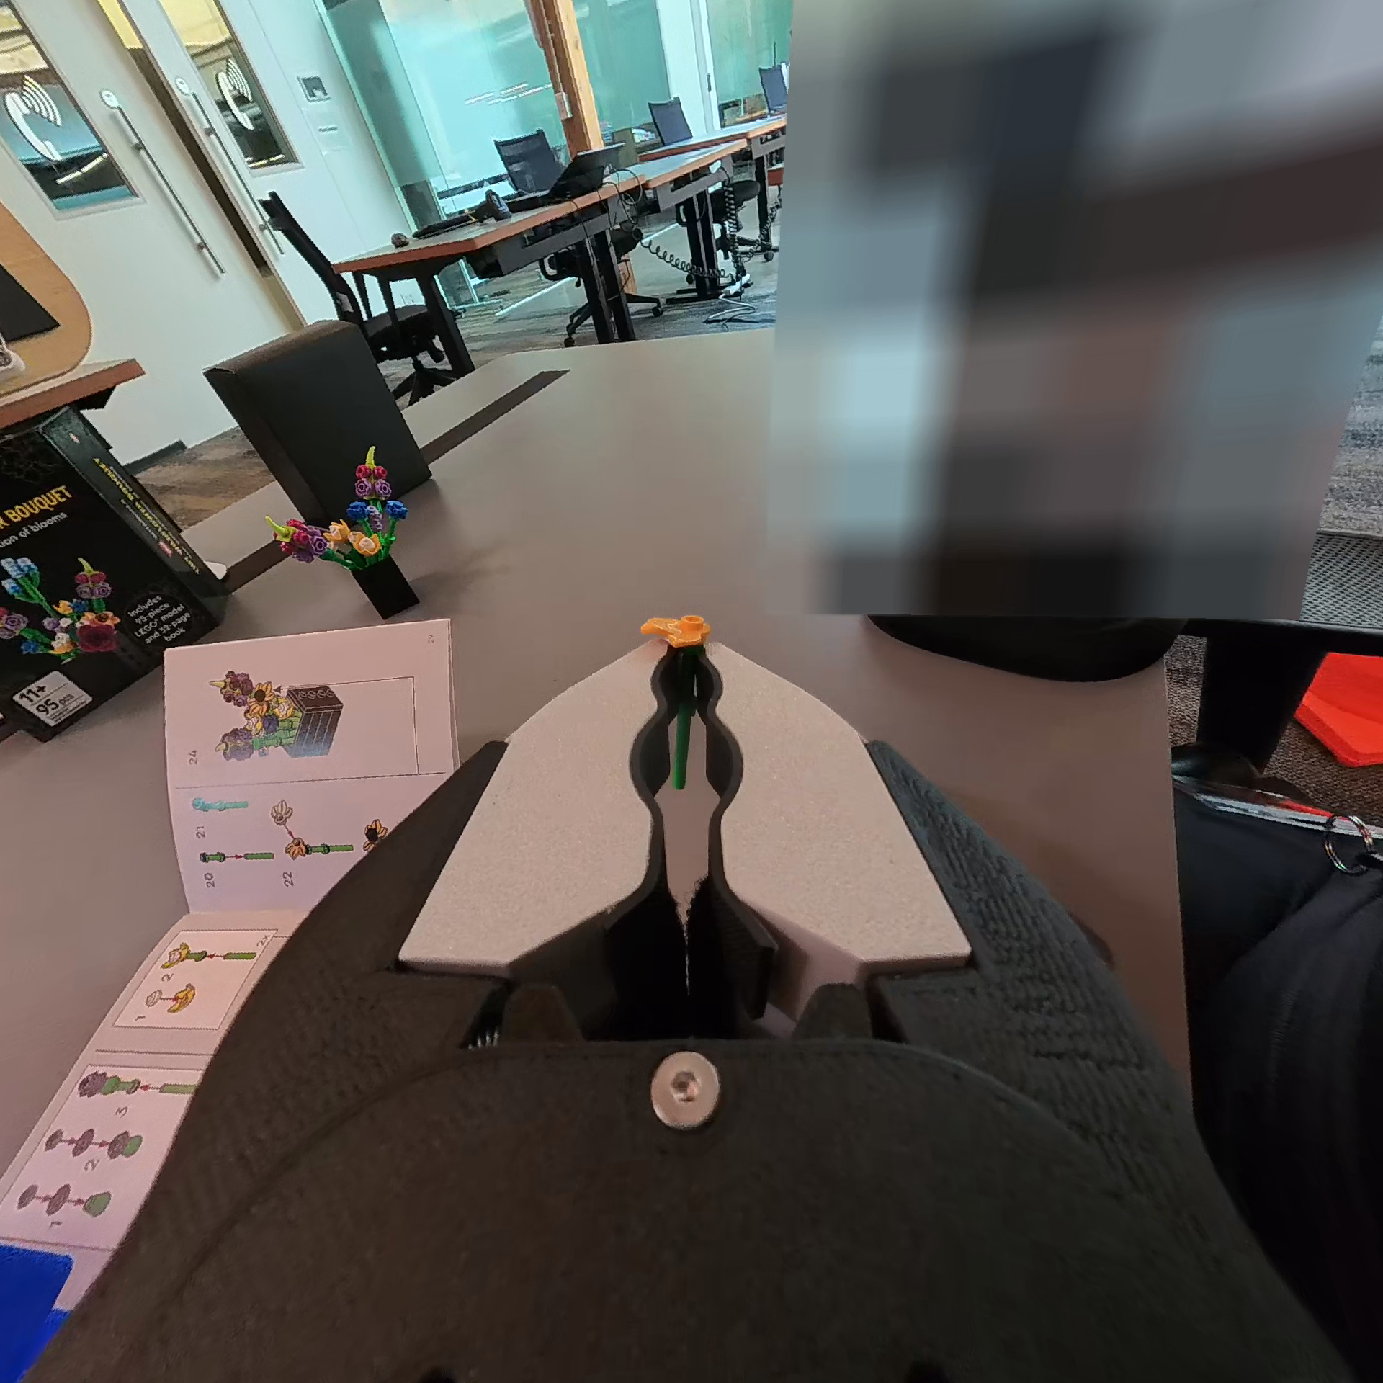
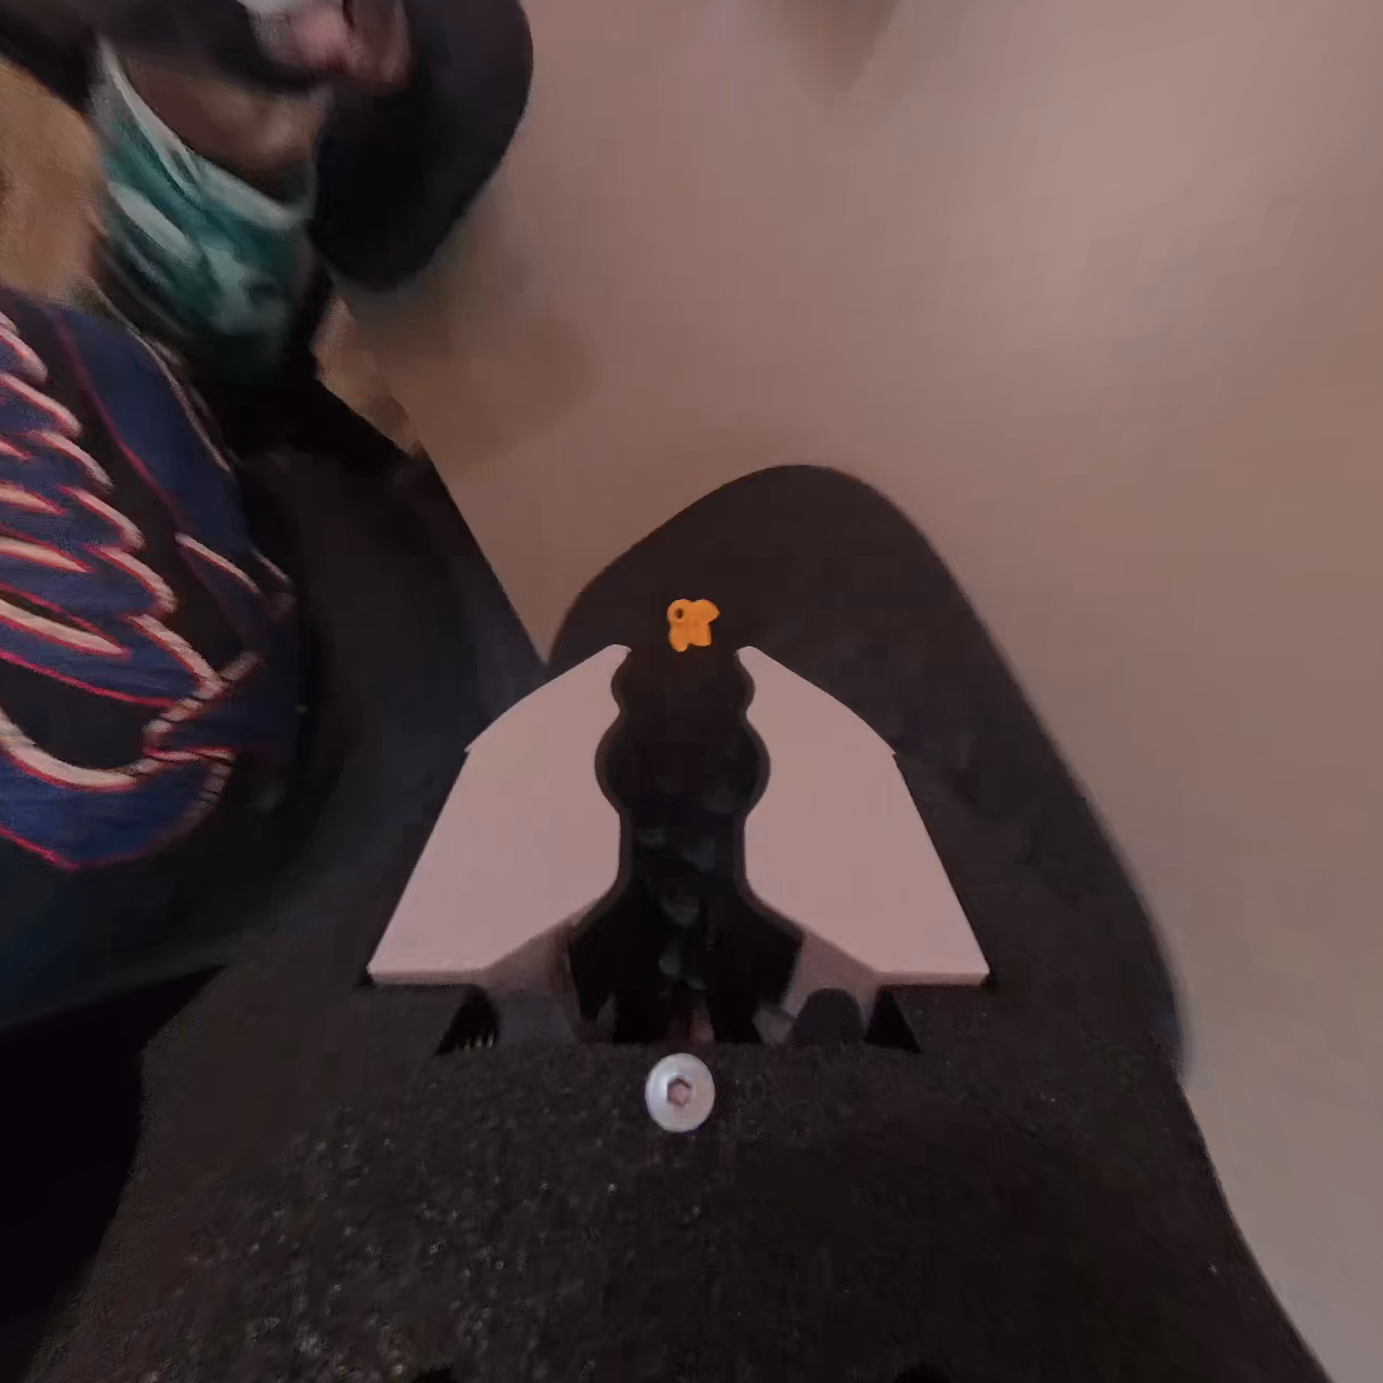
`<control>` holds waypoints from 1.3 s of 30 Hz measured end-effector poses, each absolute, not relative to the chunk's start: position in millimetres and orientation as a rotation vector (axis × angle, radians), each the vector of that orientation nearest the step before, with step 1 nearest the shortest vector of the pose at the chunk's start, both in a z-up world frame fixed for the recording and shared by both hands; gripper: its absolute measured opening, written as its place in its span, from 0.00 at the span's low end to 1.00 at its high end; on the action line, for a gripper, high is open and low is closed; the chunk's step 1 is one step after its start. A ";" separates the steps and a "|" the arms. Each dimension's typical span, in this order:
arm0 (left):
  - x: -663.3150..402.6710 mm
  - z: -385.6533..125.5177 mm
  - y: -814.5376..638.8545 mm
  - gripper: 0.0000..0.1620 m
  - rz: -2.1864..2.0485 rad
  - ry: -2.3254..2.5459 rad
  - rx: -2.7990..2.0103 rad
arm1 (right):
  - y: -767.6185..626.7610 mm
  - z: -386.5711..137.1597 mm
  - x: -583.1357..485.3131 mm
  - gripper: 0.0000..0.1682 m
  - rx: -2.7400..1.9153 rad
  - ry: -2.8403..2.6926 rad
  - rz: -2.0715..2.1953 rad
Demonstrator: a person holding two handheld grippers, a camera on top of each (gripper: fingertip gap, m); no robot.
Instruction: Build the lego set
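Green stem (image 1: pixel 682 730) with an orange flower piece (image 1: pixel 676 630) on top sits clamped between the tips of the left tool (image 1: pixel 682 658), its long axis running along the fingers and pointing forward, flower end just past the tips, held above the desk (image 1: pixel 599 464).

In the right wrist view a second small orange flower piece (image 2: pixel 691 623) sits at the tips of the right tool (image 2: pixel 685 649). The jaws there stand a little apart; the piece looks pinched at the very tip, but contact is blurred, so I cannot tell for sure whether it is grasping.

Key relation, as a judgement: the 2 orange parts likely need to meet, so the right tool's piece has to come down onto the stem's top along that stem axis. Neither view shows both tools together, so their offset is unknown.

Further out on the desk: the finished bouquet in a black vase (image 1: pixel 352 524) well to the left, the open instruction booklet (image 1: pixel 307 756) beside the left tool, and the set's box (image 1: pixel 82 569) at the left edge.

Hidden: a mosaic patch covers upper right of the left view; the right view is motion-blurred, background a plain beige surface and a person's patterned clothing (image 2: pixel 112 599).
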State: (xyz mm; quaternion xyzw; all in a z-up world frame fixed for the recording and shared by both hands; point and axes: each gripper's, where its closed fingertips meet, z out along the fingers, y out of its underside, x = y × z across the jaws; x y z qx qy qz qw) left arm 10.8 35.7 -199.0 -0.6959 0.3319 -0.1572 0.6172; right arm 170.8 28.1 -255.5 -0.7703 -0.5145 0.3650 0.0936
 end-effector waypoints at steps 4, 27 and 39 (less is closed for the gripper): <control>11.3 -199.2 35.3 0.02 -0.365 0.769 -1.601 | 20.8 -258.8 167.3 0.16 -2.394 -1.239 1.310; 12.9 -200.9 35.0 0.02 -0.357 0.784 -1.603 | 36.8 -261.0 158.3 0.11 -2.432 -1.273 1.199; 14.4 -203.7 35.2 0.02 -0.333 0.802 -1.610 | 30.7 -266.0 156.2 0.12 -2.377 -1.378 1.023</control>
